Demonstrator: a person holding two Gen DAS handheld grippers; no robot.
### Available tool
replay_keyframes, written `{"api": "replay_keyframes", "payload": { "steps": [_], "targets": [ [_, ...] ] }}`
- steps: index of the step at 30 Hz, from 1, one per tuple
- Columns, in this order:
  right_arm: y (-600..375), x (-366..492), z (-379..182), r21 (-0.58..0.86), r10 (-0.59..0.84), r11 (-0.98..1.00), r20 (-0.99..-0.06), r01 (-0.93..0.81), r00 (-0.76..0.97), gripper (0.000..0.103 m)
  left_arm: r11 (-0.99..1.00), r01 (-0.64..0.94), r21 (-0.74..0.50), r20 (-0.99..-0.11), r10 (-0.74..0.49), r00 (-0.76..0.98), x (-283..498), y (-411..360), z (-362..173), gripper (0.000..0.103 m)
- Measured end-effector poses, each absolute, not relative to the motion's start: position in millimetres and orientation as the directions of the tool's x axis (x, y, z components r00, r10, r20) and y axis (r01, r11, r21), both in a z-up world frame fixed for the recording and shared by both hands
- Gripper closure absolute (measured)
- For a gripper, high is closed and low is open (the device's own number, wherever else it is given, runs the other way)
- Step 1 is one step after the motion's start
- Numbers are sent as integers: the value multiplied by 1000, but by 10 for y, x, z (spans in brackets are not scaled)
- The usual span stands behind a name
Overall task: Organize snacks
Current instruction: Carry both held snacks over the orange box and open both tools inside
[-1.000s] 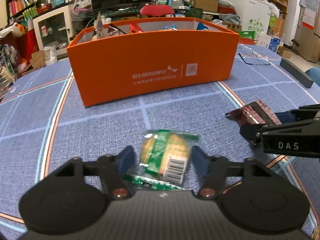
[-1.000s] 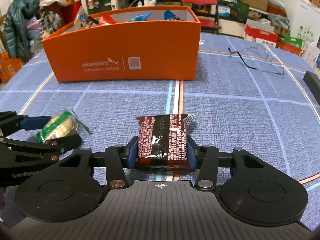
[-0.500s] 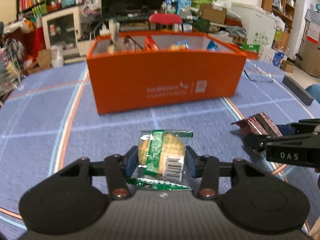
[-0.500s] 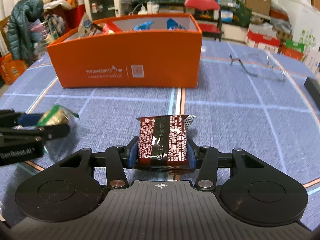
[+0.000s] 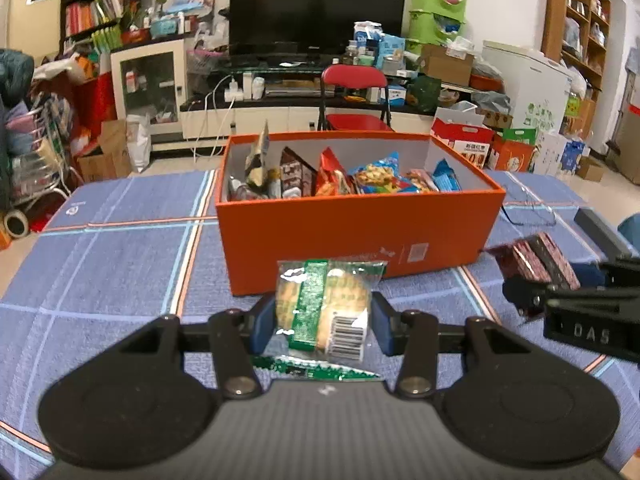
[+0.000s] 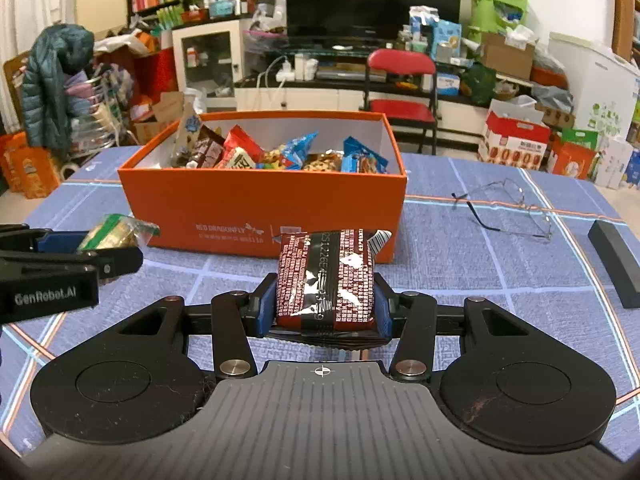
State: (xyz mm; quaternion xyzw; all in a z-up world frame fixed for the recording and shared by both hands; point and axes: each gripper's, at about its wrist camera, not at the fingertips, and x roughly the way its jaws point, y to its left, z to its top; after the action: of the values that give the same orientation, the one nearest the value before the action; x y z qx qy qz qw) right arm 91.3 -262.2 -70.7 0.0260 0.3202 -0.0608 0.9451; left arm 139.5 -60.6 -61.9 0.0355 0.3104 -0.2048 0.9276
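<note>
Table (image 5: 120, 248), blue plaid cloth: seen from higher than a second ago, both grippers having been raised off it.

Box (image 5: 360, 236), orange, open-topped: its interior, formerly hidden behind the near wall, is now exposed in both views. Packed snacks (image 5: 340, 176) are shown inside, standing in a row along the far side. The box stands on the table, ahead of both grippers.

Glasses (image 6: 508, 210) and a black bar (image 6: 614, 262): shown whole only in the right view, lying on the cloth to the right of the box; in the left view they are only glimpsed at the box's right.

Left gripper (image 5: 323, 320): jaws narrowed onto the cookie pack (image 5: 324, 308), green and clear, which a second ago lay loose between wide-set fingers. The pack is now held clear of the table, in front of the box's near wall. From the right view the same gripper (image 6: 104, 240) is seen side-on at the left edge.

Right gripper (image 6: 326, 304): jaws closed on the red pack (image 6: 326, 280), as before, now lifted and level with the box's near wall. In the left view the red pack (image 5: 536, 262) is seen at the right, well apart from the cookie pack.
</note>
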Motion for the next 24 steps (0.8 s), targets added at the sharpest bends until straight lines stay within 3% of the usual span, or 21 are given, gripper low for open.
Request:
{"api": "replay_keyframes", "payload": {
  "steps": [10,24],
  "targets": [
    [-2593,1034,-509,0,-114,989,-626,146,771,71,919,380,-106,-585,-366,723,1493,-540,-463,56],
    [-2469,1160,-194,-17,-102,993,-601,116,793,71,931,360,-59,-579,-325,748,1630,-476,-190,56]
  ]
}}
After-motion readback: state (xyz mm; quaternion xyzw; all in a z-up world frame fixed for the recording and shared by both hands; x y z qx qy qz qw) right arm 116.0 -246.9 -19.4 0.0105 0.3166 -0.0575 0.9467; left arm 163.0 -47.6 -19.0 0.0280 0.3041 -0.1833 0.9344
